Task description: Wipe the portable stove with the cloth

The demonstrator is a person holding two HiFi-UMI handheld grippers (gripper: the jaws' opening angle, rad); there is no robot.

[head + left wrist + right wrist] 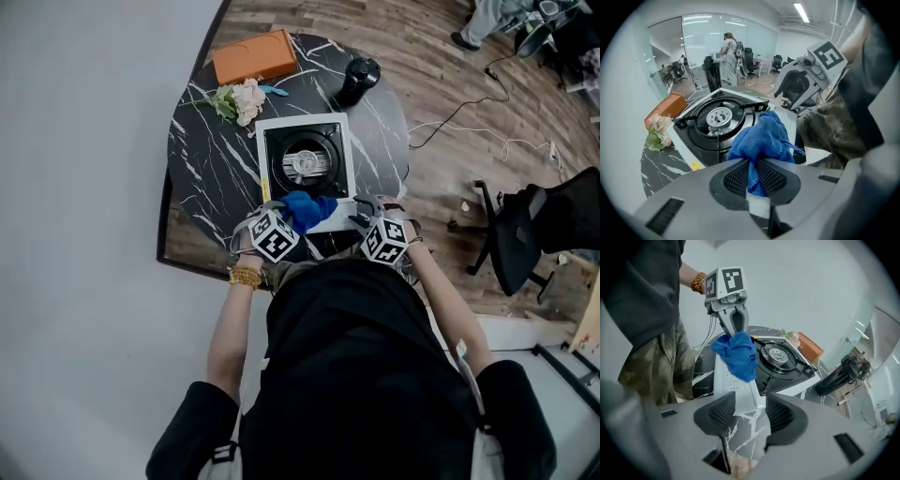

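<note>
1. The left hand-held gripper (754,165) was clamped on the crumpled blue microfibre cloth (761,136), held over the near edge of the white square portable stove (305,161) on the black white-veined round table (202,159). The cloth seemed to hang just clear of the stove.
2. The right hand-held gripper (749,411) stood with its jaws apart and empty.
3. Wiping looked about to begin. The next move called for pressing the cloth onto the stove top.
4. The flat orange box (255,56) lay shut, so its contents could not be told.
</note>
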